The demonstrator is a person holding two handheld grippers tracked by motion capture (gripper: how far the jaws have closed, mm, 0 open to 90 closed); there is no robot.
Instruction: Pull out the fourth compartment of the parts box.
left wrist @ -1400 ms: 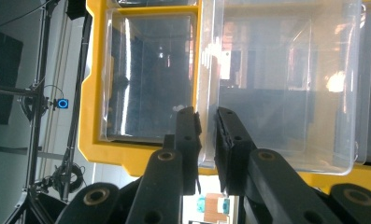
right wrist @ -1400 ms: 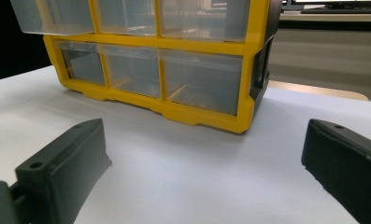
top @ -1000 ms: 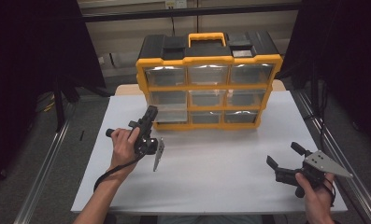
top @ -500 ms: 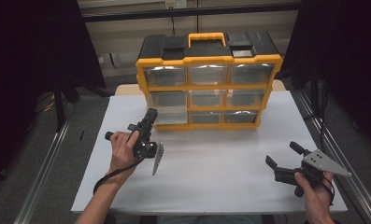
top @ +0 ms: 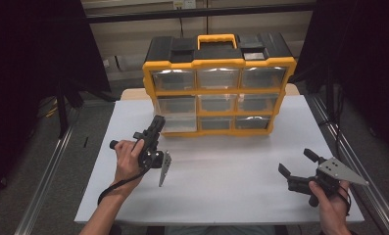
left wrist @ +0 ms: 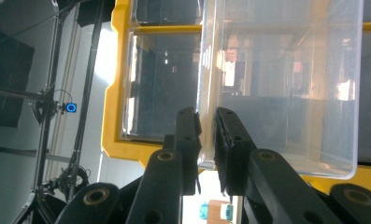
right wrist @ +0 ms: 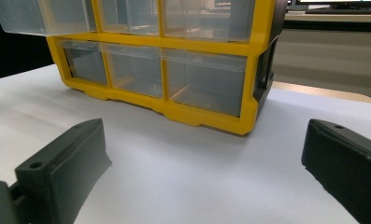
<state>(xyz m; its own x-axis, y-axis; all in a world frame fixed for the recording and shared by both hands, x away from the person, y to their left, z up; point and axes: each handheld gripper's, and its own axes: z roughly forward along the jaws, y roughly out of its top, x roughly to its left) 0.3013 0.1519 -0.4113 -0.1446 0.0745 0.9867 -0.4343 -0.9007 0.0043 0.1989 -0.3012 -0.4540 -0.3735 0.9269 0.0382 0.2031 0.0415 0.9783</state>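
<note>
The left gripper (left wrist: 207, 140) pinches the front wall of a clear plastic drawer (left wrist: 286, 93), jaws clamped on its edge, at the left column of a yellow-framed organiser cabinet (top: 217, 83) standing at the far side of a white table (top: 221, 181). The right gripper (top: 296, 169) rests well apart near the table's right edge, jaws spread wide and empty.
</note>
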